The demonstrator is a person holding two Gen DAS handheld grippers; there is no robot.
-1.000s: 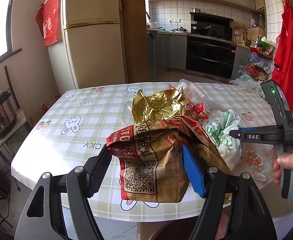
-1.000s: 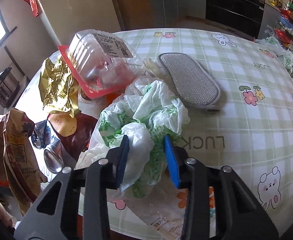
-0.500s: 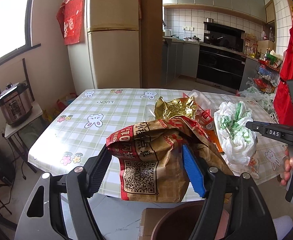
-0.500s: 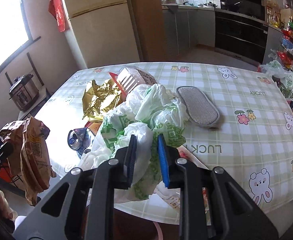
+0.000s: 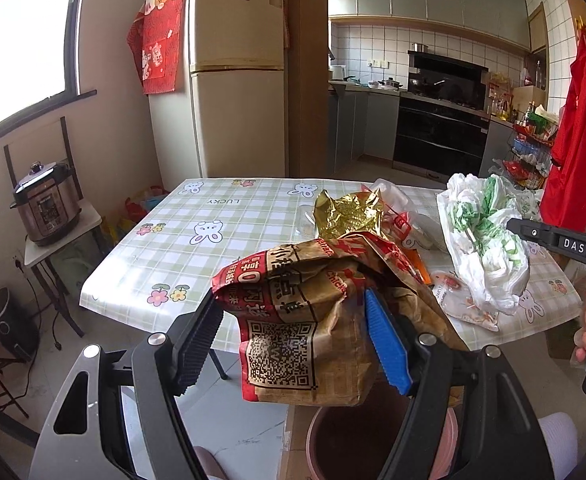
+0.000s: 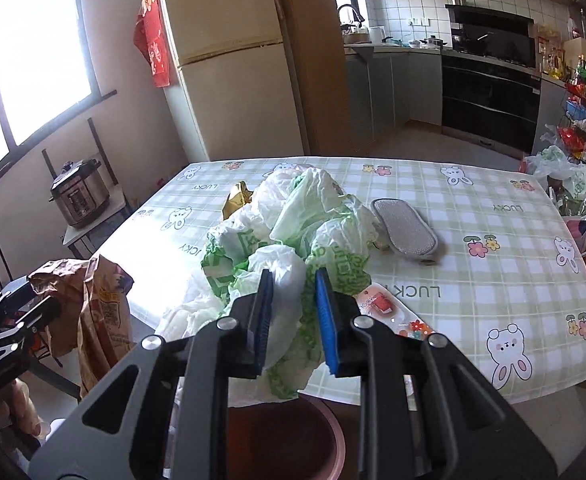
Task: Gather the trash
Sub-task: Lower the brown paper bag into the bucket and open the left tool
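Observation:
My left gripper (image 5: 293, 344) is shut on a crumpled brown and red paper food bag (image 5: 309, 320) and holds it in the air just above a pink-rimmed trash bin (image 5: 357, 440). My right gripper (image 6: 293, 312) is shut on a white and green plastic bag (image 6: 289, 232), lifted off the table above the same bin (image 6: 289, 436). That plastic bag also shows in the left wrist view (image 5: 485, 240), and the paper bag in the right wrist view (image 6: 97, 312). A gold foil wrapper (image 5: 349, 212) and a small printed sachet (image 6: 389, 308) lie on the table.
The table (image 6: 493, 280) has a green checked cloth with bunny prints. A grey mesh pad (image 6: 405, 232) lies on it. A red and clear plastic tray (image 5: 397, 208) sits behind the foil. A pressure cooker (image 5: 45, 204) stands on a side stand at left. A fridge (image 5: 237, 80) is behind.
Both grippers have pulled back from the table and risen with their loads. The plastic bag left the tabletop, and the bin has come into view under both grippers.

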